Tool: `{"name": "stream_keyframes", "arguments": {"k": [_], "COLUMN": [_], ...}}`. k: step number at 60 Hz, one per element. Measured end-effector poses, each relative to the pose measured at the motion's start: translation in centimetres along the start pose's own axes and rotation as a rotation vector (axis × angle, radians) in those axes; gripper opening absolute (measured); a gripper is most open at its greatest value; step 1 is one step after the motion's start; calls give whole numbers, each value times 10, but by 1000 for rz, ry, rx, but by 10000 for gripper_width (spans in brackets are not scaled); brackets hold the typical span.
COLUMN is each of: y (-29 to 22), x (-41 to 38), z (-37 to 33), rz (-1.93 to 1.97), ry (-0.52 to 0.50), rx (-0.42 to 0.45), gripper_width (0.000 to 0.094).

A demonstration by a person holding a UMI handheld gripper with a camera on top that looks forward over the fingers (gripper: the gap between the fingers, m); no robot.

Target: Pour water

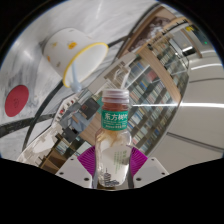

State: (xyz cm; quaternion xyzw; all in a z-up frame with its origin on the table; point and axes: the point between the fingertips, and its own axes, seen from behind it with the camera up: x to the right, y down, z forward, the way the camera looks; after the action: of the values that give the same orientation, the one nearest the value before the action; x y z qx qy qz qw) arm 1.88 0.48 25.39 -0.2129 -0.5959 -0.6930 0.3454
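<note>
My gripper (pixel 112 165) is shut on a clear plastic bottle (pixel 113 145) with a green and white label and a brown cap (pixel 117 97). Both magenta pads (pixel 87 161) press on the bottle's sides. The bottle stands upright between the fingers and is held up in the air. A white paper cup (pixel 75 53) with a yellow rim lies tilted on the white table (pixel 30 75) beyond the bottle and to its left, its mouth facing the bottle side.
A round red mark (pixel 17 98) lies on the table left of the bottle. Dark cables (pixel 45 118) run along the table's near edge. Behind the bottle are railings and open floors of a large hall (pixel 165 75).
</note>
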Motion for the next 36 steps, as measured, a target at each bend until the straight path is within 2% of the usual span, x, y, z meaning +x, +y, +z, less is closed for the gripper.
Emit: {"name": "stream_keyframes", "arguments": {"k": [10, 19, 29, 36], "y": [-37, -22, 47, 71], "x": [-14, 7, 66, 59], "z": [1, -2, -16, -26], "rz": [-109, 37, 674, 1293], "ry": [-32, 0, 80, -14], "rx": [56, 40, -70, -119], "gripper_width": [405, 407, 406, 408]}}
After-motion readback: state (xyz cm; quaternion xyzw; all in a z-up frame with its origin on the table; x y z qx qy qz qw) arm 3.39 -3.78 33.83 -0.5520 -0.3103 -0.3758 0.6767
